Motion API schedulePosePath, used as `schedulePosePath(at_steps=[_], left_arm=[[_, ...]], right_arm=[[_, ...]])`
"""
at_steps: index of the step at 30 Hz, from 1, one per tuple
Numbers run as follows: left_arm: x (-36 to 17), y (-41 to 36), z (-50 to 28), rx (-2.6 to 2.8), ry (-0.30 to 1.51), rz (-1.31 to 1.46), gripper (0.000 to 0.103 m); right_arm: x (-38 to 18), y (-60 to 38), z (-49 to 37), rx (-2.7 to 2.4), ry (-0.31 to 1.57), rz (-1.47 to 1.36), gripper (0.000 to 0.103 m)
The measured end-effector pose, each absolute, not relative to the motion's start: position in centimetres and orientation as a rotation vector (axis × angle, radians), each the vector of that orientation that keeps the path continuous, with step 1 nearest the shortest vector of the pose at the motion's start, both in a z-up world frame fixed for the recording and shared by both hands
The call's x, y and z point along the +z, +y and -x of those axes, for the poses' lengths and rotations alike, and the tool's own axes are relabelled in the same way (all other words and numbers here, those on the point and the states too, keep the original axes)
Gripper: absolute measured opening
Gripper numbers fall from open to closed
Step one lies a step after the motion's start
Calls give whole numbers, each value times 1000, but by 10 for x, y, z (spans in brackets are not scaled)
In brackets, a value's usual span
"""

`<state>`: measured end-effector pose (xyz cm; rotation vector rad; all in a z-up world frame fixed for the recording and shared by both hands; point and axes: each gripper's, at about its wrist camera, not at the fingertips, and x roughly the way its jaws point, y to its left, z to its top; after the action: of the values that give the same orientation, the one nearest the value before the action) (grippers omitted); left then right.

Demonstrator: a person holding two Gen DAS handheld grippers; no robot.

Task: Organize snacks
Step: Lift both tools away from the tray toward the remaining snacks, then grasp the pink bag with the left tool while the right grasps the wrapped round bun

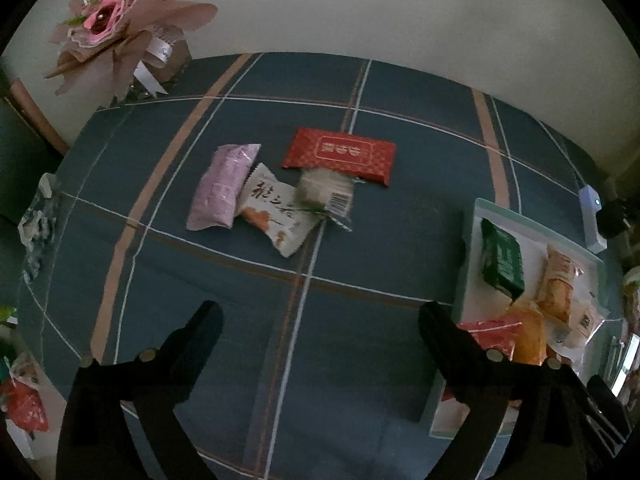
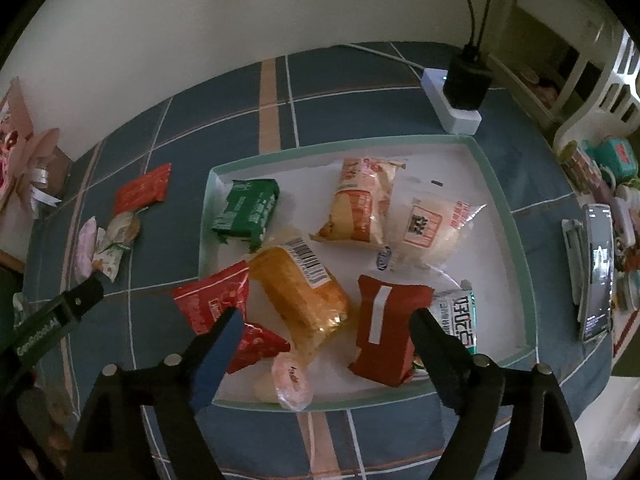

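Loose snacks lie on the blue plaid tablecloth: a red packet [image 1: 340, 155], a pale wrapped cake [image 1: 325, 191], a white packet [image 1: 272, 210] and a lilac packet [image 1: 222, 186]. My left gripper [image 1: 320, 320] is open and empty, short of them. A white tray with a green rim [image 2: 505, 216] holds several snacks, among them a green packet [image 2: 246, 208], an orange bread [image 2: 304, 292] and a dark red packet [image 2: 386, 328]. My right gripper [image 2: 324, 320] is open and empty above the tray's near part. The tray [image 1: 472, 248] also shows in the left wrist view.
A paper flower bouquet [image 1: 116, 28] stands at the table's far left corner. A white power strip with a black plug [image 2: 460, 92] lies behind the tray. A phone [image 2: 598, 276] lies right of the tray. Clutter lines the left and right table edges.
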<state>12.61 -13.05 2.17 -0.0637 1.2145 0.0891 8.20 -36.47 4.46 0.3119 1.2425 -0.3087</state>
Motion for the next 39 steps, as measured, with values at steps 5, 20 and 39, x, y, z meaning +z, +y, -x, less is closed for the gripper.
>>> schedulePosePath(at_steps=[5, 20, 39], left_arm=[[23, -123, -126, 110, 1207, 56, 102], [26, -97, -128, 161, 1209, 81, 102], [22, -37, -144, 251, 1205, 175, 102]], right_arm=[[46, -357, -85, -301, 1234, -300, 96], [45, -346, -90, -283, 1219, -291, 103], [42, -307, -109, -220, 1200, -252, 103]])
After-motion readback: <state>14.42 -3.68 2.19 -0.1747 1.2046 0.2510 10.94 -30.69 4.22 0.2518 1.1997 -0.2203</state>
